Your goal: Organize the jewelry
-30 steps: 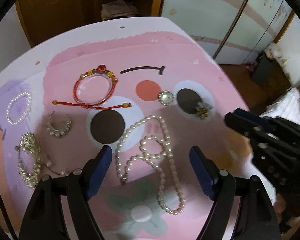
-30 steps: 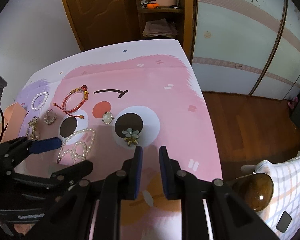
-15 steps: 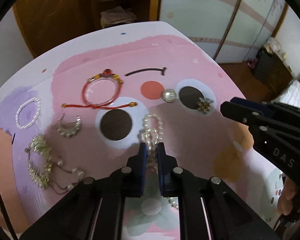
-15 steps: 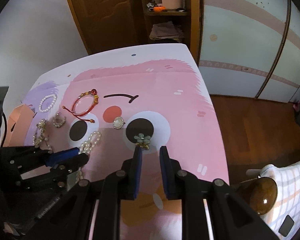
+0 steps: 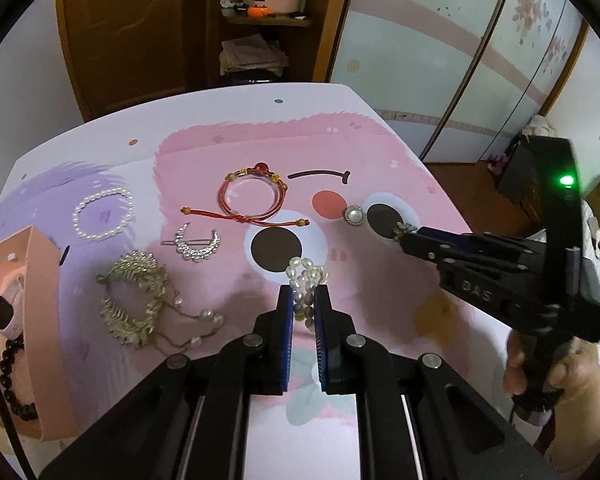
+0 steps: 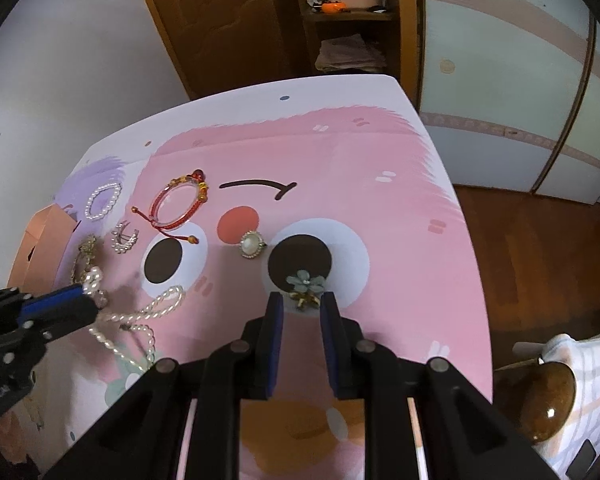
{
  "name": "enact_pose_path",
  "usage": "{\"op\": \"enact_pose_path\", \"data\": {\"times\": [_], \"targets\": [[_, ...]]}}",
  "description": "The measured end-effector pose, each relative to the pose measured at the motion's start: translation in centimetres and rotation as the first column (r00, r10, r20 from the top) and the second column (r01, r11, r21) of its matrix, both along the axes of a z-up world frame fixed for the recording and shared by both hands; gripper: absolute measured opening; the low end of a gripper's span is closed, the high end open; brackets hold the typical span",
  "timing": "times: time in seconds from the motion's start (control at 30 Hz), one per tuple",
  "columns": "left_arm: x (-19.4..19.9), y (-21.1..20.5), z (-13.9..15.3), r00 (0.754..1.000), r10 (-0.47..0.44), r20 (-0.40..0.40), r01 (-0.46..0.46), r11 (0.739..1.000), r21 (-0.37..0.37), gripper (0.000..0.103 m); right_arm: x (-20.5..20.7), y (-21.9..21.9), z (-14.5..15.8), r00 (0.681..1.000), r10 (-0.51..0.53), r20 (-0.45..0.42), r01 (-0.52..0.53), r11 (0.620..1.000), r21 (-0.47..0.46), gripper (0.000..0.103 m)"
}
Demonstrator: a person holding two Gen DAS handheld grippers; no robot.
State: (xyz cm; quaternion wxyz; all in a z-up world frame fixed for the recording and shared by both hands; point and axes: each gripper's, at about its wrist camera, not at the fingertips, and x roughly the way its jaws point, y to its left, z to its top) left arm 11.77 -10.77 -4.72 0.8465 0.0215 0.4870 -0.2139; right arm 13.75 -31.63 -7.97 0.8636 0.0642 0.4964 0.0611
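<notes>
Between left gripper (image 5: 303, 298) jaws, pearl necklace (image 5: 305, 276) now clamped

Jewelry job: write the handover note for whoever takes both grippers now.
Left gripper: shut on the pearl necklace, part lifted, the rest trailing on the table.
Right gripper: jaws narrowly apart around the flower brooch, not clearly pinching it.
Pink box at the left edge already holds a dark bead bracelet.
On the table: red cord bracelet, pearl bracelet, crescent hair clip, gold chain piece, pearl ring.
</notes>
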Motion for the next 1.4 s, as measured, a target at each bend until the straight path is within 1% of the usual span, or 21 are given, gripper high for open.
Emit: {"op": "enact_pose_path", "data": {"times": [0.2,0.33,0.4,0.63,0.7,0.73,0.83,0.93,1.13,1.2,1.37,1.4], "targets": [[-0.6,0.6,0.4,1.0,-0.002,0.001,0.002,1.0,-0.022,0.008,0.6,0.2,-0.6,1.0,0.002,-0.01,-0.002,1.0,-0.008,0.02],[-0.5,0.7,0.1,1.0,0.0,-0.011,0.0,1.0,-0.03,0.008,0.9,0.7,-0.6,1.0,0.004,-0.003,-0.004,0.999,-0.034,0.024],[-0.5,0.7,0.0,1.0,-0.003,-0.015,0.003,1.0,-0.031,0.008,1.0,1.0,-0.6,1.0,0.004,0.003,-0.004,0.999,-0.054,0.025],[-0.3,1.3,-0.1,1.0,0.004,-0.017,-0.005,0.999,-0.041,0.008,1.1,2.2,-0.8,0.999,0.016,0.04,-0.011,0.991,-0.135,0.025],[-0.3,1.4,0.0,1.0,0.004,-0.02,-0.005,0.999,-0.046,0.008,1.1,2.2,-0.8,0.999,0.017,0.043,-0.011,0.99,-0.138,0.024],[-0.3,1.5,0.0,1.0,0.004,-0.021,-0.005,0.999,-0.047,0.008,1.1,2.3,-0.8,0.999,0.02,0.045,-0.014,0.991,-0.135,0.02],[-0.4,2.0,0.4,1.0,0.008,-0.02,-0.009,0.998,-0.056,0.008,0.9,2.4,-0.6,0.998,0.025,0.05,-0.018,0.991,-0.133,0.02],[-0.5,2.6,1.2,1.0,0.015,-0.015,-0.015,0.998,-0.066,0.008,0.5,2.6,0.1,0.997,0.029,0.071,-0.02,0.991,-0.132,0.02],[-1.0,4.5,3.8,0.999,0.036,0.003,-0.035,0.995,-0.095,0.008,-0.8,3.1,2.2,0.993,0.051,0.106,-0.039,0.993,-0.11,0.02],[-1.2,5.1,4.8,0.999,0.043,0.011,-0.042,0.995,-0.094,0.008,-1.2,3.5,3.0,0.991,0.064,0.116,-0.052,0.993,-0.104,0.02],[-1.9,7.1,8.1,0.997,0.071,0.032,-0.067,0.992,-0.108,0.007,-2.1,5.0,5.7,0.983,0.104,0.151,-0.092,0.992,-0.085,0.02],[-2.0,7.5,8.7,0.996,0.076,0.038,-0.071,0.991,-0.111,0.006,-2.3,5.4,6.2,0.981,0.111,0.157,-0.099,0.992,-0.083,0.02]]}}
